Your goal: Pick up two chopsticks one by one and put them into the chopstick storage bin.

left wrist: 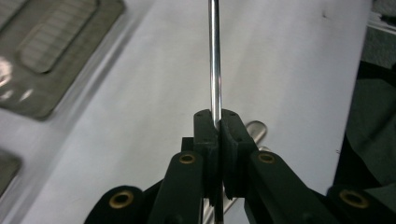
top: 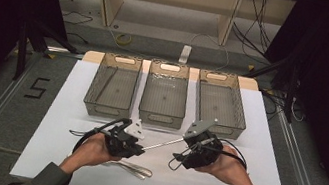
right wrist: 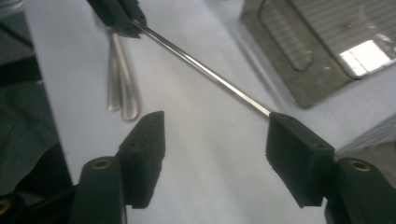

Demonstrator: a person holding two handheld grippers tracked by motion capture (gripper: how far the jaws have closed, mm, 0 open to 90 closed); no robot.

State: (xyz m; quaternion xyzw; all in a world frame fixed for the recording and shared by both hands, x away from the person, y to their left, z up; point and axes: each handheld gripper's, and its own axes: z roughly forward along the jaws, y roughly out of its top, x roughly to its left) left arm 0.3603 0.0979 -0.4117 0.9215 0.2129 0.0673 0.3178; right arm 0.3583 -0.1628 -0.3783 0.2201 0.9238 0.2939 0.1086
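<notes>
Nearest the person's edge of the white table (top: pixel 65 157), two or three pieces of cutlery (top: pixel 132 168) lie flat, just on the near side of the left gripper (top: pixel 139 145); whether they are spoons or something else I cannot tell, since their handle ends are what shows.

Just beyond them, the left gripper has its jaws closed tight on one end of a thin steel rod (top: pixel 160 144). In the left gripper view the rod (left wrist: pixel 214 60) runs straight out from between the pressed pads (left wrist: pixel 205 135), in line with the gripper itself.

From the left gripper the rod's long axis points across the table and slightly away from the person, toward the right gripper (top: pixel 182 149). That gripper's jaws stand wide apart and grip nothing. In the right gripper view the rod's free tip (right wrist: pixel 205 70) ends at the inner top corner of one pad (right wrist: pixel 294 154), touching or nearly so, while the other pad stands well clear. The rod is thus carried by the left hand alone.

Farther on from the left gripper, three mesh baskets (top: pixel 160 119) stand side by side, the middle one roughly ahead of the rod. Any drop into a basket would likely call for swinging the rod's axis toward their long sides.
</notes>
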